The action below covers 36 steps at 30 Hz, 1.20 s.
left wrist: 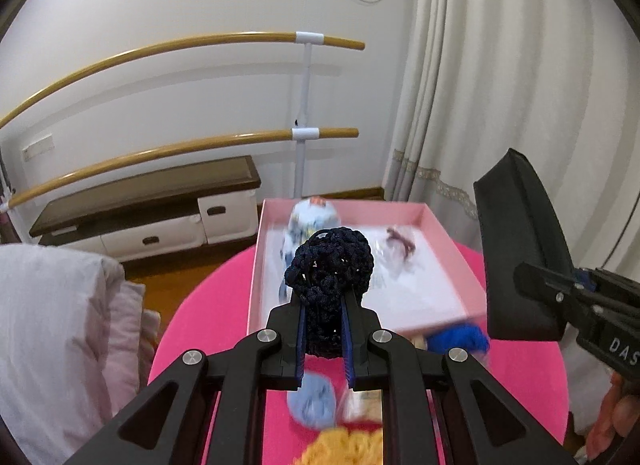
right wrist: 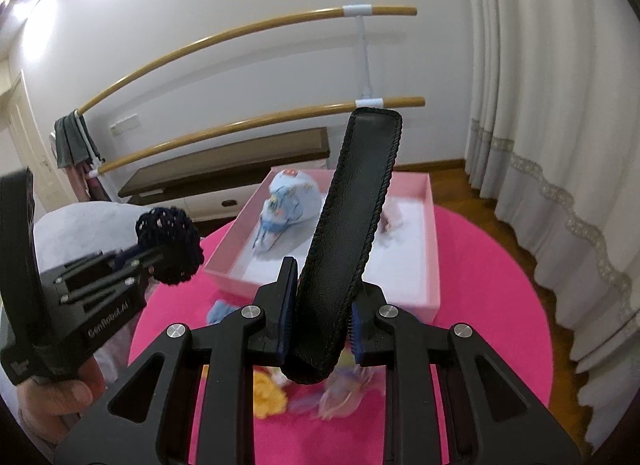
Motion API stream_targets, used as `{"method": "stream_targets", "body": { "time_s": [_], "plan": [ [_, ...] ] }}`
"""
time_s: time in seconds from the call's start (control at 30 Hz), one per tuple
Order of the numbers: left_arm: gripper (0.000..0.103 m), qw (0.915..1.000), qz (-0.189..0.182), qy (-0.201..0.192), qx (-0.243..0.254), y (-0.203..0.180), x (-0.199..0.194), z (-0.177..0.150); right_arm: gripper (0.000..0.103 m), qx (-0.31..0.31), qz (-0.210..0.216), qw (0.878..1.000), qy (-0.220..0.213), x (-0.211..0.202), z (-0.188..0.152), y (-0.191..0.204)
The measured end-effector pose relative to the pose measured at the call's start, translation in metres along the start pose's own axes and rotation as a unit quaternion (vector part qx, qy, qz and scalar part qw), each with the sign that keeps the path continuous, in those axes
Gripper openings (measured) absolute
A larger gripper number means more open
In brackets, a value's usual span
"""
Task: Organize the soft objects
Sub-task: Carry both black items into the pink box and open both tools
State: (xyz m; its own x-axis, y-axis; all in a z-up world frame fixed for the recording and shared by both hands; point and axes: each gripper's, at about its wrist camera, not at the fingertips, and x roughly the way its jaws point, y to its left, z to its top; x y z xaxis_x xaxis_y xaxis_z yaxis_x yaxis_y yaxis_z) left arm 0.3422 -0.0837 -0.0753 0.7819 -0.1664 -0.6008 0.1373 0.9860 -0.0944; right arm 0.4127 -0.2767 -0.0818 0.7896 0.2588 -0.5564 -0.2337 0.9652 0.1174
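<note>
My left gripper [left wrist: 324,305] is shut on a dark navy crocheted piece [left wrist: 328,277], held above the near edge of a pink box [left wrist: 440,225]. My right gripper [right wrist: 322,297] is shut on a flat black leather piece [right wrist: 352,225] that stands up steeply between its fingers. The box holds a light blue patterned soft item [right wrist: 288,201] and a maroon bow in clear wrap [left wrist: 400,243]. In the right wrist view the left gripper [right wrist: 160,249] is at the left with the navy piece [right wrist: 170,245]. In the left wrist view the leather piece [left wrist: 520,245] is at the right.
On the round pink table [left wrist: 520,385] lie a blue item [left wrist: 456,339], a light blue one [left wrist: 314,401], a yellow one [right wrist: 270,389] and a blurred pastel one [right wrist: 344,389]. White bedding [left wrist: 52,325] lies left, a low cabinet [left wrist: 152,201] and rails behind, curtains [right wrist: 540,105] right.
</note>
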Motion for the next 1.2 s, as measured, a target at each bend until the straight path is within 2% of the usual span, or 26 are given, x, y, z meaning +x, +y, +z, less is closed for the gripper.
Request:
{"method": "stream_targets", "body": {
  "time_s": [0.2,0.53,1.03,1.1,1.17,1.2],
  "plan": [
    [0.011,0.9999,-0.008,0.011,0.004,-0.003,0.041,0.033,0.021,-0.005,-0.005,1.0,0.01,0.024,0.022,-0.009],
    [0.011,0.998,-0.024,0.058,-0.009,-0.006,0.131,0.078,0.021,-0.015,-0.002,0.998,0.057,0.078,0.047,-0.026],
    [0.013,0.9905,-0.036,0.132,-0.014,-0.007,0.258,0.121,0.021,-0.021,-0.001,0.989,0.147,0.159,0.035,-0.035],
    [0.018,0.99,-0.036,0.136,-0.012,-0.009,0.265,0.123,0.021,-0.02,-0.003,0.987,0.159,0.168,0.032,-0.036],
    [0.028,0.9896,-0.027,0.141,-0.009,-0.009,0.275,0.127,0.021,-0.017,-0.005,0.986,0.165,0.174,0.03,-0.04],
    [0.036,0.9897,-0.023,0.141,-0.009,-0.011,0.278,0.128,0.024,-0.014,-0.008,0.986,0.166,0.175,0.029,-0.042]
  ]
}}
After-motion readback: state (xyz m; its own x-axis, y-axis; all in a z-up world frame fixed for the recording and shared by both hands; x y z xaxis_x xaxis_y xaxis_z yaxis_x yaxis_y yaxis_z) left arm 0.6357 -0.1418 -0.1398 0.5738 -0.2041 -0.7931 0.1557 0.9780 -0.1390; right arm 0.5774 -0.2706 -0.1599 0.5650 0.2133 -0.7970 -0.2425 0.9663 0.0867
